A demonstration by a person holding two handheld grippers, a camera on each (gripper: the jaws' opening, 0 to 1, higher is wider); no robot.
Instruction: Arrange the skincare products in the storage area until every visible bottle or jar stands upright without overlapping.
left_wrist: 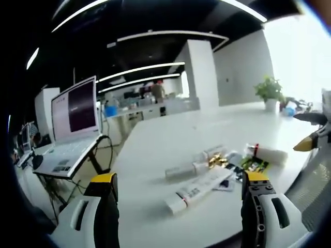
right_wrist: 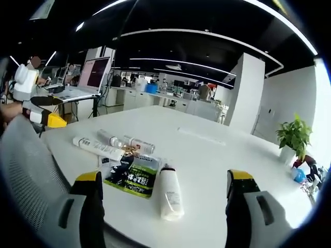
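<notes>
1. Here, the left gripper (left_wrist: 178,194) is hovering over the near edge of the white table (left_wrist: 170,134), its yellow-tipped jaws standing wide apart with nothing between them.
2. The right gripper (right_wrist: 163,194) is likewise hanging above the table (right_wrist: 217,155), jaws spread apart and gripping nothing.
3. A long white tube (left_wrist: 199,189) is lying flat in the left gripper view, just ahead of the jaws; the right gripper view is showing it at the far left of the group (right_wrist: 98,148).
4. Two smaller tubes (right_wrist: 126,142) are lying on their sides side by side, near a small gold item (right_wrist: 129,151).
5. A dark green sachet (right_wrist: 132,175) is lying flat, with a white bottle (right_wrist: 169,194) on its side just beside it, between the right jaws.
6. A laptop (left_wrist: 70,129) is sitting open on a stand to the left of the table, and a potted plant (right_wrist: 295,139) is standing at the far end.
7. None of the products is standing upright.
</notes>
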